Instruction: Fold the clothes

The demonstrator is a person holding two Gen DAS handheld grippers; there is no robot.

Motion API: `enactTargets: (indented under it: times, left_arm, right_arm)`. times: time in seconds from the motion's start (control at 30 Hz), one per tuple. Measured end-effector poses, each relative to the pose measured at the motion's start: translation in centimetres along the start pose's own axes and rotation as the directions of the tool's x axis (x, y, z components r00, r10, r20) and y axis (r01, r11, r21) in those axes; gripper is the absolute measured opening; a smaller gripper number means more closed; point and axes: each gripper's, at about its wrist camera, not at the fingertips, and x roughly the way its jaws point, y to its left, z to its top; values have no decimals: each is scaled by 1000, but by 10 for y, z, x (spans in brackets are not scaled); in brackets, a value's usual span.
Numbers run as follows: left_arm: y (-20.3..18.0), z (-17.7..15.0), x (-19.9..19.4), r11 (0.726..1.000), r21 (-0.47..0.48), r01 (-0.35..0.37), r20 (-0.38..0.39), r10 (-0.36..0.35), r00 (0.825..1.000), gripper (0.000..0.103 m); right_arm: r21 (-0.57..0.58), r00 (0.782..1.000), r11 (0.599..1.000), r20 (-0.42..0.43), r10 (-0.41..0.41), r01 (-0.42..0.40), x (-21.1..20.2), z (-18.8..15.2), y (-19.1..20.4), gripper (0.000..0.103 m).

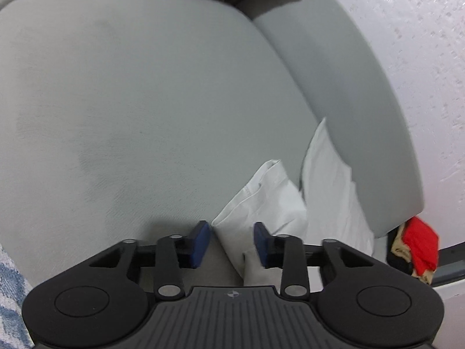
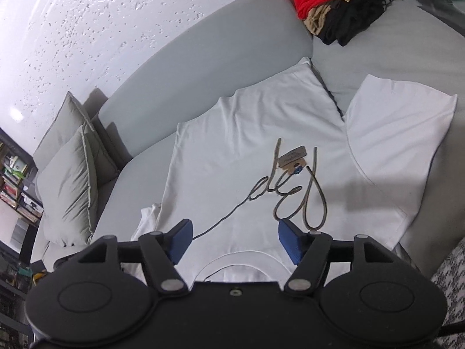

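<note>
A pale grey sofa [image 2: 203, 58] fills both views, its long back cushion running against a speckled white wall [image 2: 72, 23]. Two grey-green throw pillows [image 2: 69, 171] lean at one end of the seat. Spread flat across the seat lies the white T-shirt [image 2: 247, 145], neckline nearest the right wrist camera, one short sleeve [image 2: 401, 133] laid out to the side, with a looping script design and a small hang tag [image 2: 292, 160] on its chest. At the far end of the sofa sits a heap of red, tan and black clothes [image 2: 337, 3]. The right hand-held gripper [image 2: 234, 238] hovers above the shirt near the collar, its blue pads spread wide with nothing between them. The left hand-held gripper [image 1: 232, 242] has its pads partly apart around a bunched fold of the white fabric, not pressing it
</note>
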Motion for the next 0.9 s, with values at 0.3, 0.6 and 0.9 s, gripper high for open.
enactTargets:
  times: [0.3, 0.6, 0.9]
  left_arm:
    - [-26, 4, -6, 979, 162, -126, 63, 117, 991, 0]
    - [-37, 6, -7, 858, 330, -395, 221, 337, 915, 2]
    - [-63, -16, -45, 816, 446, -367, 260, 274, 926, 38]
  right_arm:
    - [3, 1000, 1000, -4, -3, 3, 0, 0, -4, 66]
    - [27, 999, 999, -45, -30, 32, 10, -4, -13, 67]
    - [72, 998, 997, -67, -15, 19, 0, 1, -36, 76]
